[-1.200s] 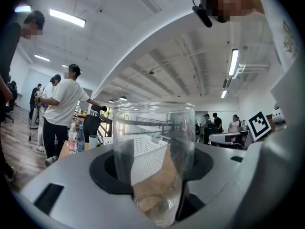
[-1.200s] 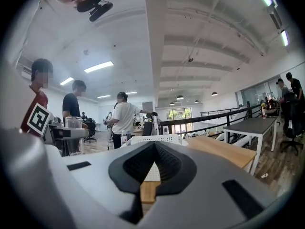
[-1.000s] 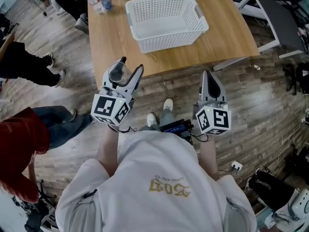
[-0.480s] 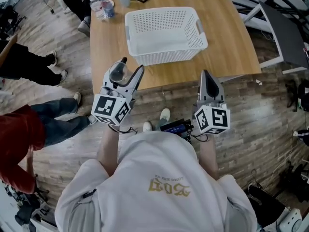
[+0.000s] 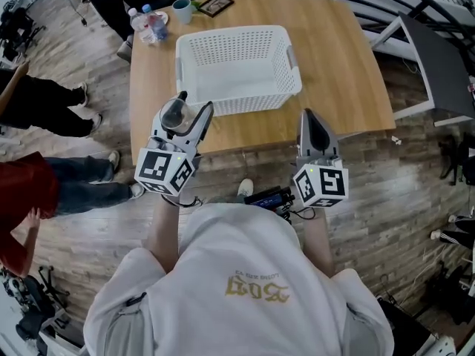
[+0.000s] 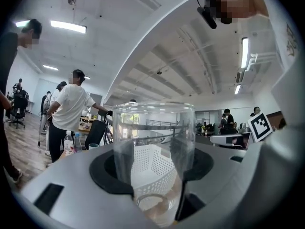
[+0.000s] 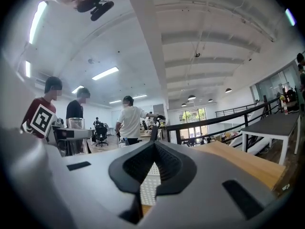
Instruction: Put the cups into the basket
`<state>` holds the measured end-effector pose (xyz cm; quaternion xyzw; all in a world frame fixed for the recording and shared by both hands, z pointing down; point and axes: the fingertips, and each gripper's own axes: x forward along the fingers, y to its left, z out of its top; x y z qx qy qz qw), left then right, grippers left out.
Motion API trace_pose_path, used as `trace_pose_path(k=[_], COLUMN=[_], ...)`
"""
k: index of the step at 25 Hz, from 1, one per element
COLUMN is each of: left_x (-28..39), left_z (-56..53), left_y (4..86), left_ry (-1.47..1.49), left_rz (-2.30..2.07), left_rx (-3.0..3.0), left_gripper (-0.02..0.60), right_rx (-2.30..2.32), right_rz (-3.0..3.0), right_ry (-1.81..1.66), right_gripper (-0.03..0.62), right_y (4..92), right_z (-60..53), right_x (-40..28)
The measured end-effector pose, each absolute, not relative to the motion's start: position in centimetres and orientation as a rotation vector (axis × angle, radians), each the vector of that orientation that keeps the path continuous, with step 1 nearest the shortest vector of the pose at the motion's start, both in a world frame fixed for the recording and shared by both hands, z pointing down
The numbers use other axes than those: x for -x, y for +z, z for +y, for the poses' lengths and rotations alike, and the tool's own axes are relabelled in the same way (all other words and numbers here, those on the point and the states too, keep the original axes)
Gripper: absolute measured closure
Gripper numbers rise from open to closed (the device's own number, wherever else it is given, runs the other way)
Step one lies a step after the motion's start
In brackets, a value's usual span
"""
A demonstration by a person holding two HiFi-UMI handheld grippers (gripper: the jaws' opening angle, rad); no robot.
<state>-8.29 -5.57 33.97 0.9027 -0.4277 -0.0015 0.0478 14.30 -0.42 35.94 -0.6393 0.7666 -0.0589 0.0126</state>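
White basket (image 5: 236, 102) stands just beyond the clear cup (image 6: 153, 147), which the left claw (image 6: 153, 185) clamps by its sides. Only its own view shows the right claw (image 7: 148, 173) closed and empty, near the basket's front wall.

The person wears a pale grey short-sleeved T-shirt (image 5: 178, 302) with gold lettering (image 5: 254, 285) on the chest; one light shoe (image 5: 244, 188) shows just beyond it. The left gripper (image 5: 197, 101) and right gripper (image 5: 309, 116) have smooth light-grey shells, with black pads lining the jaws. Each carries a white cube printed with black square markers: the left marker cube (image 5: 165, 170) and the right marker cube (image 5: 320, 185). Thin black cords (image 5: 188, 200) loop out near the cubes. A small black camera (image 6: 208, 12) is worn on the head
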Motion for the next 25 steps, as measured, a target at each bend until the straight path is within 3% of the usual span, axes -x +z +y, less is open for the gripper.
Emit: trace_pose_path(k=[25], left_x=[4.0], left_z=[-14.3], left_y=[32.5], left_ry=[-0.021], left_rz=[-1.282], left_rx=[-2.774], left_gripper=[0.318], right_rx=[2.020], right_rz=[2.310], right_ry=[-0.201], right_gripper=[0.585], right_y=[35.5], right_z=[-7.8], right_x=[-19.4])
